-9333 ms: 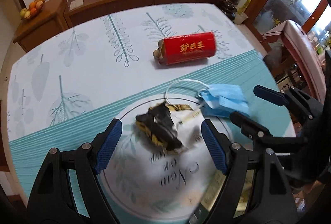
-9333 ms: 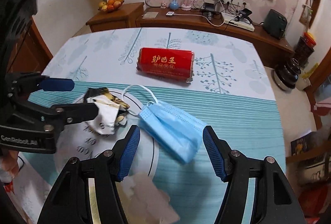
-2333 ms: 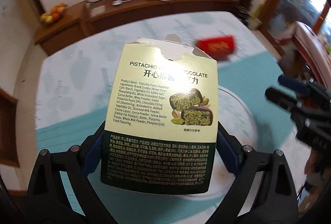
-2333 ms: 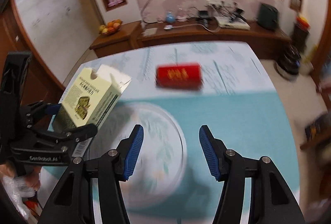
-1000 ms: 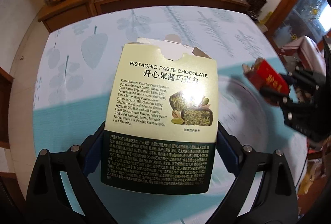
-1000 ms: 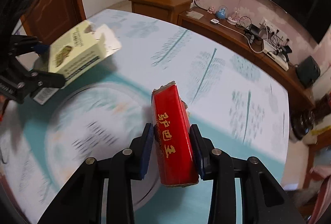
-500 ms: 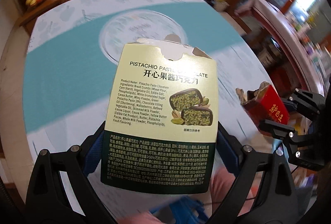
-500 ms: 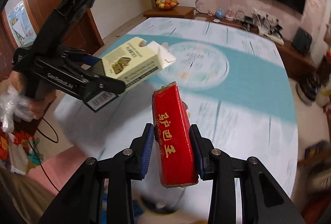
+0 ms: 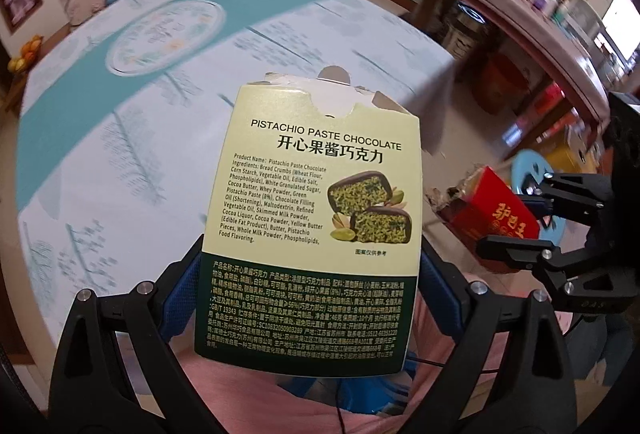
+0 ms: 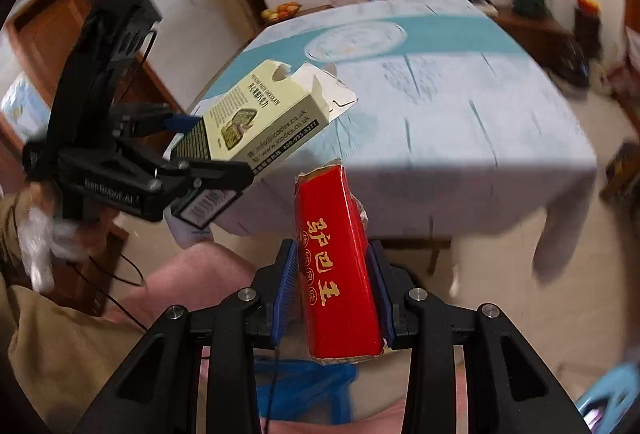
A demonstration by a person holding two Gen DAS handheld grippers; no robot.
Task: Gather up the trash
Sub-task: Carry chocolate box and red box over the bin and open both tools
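My left gripper is shut on an opened pistachio chocolate box, cream above and dark green below, held in the air off the table's near edge. It also shows in the right wrist view, at the left, in the left gripper. My right gripper is shut on a red packet with gold characters, torn at its far end. The packet also shows in the left wrist view, at the right, in the right gripper. Both are held over a pink surface with blue material below.
The table with a pale leaf-print and teal cloth lies behind, with a round plate far off on it. A blue round stool stands on the floor at the right. A wooden door and shelves are beyond.
Both grippers have pulled further back from the table with the box and the packet still held. The table and plate look smaller and farther away.
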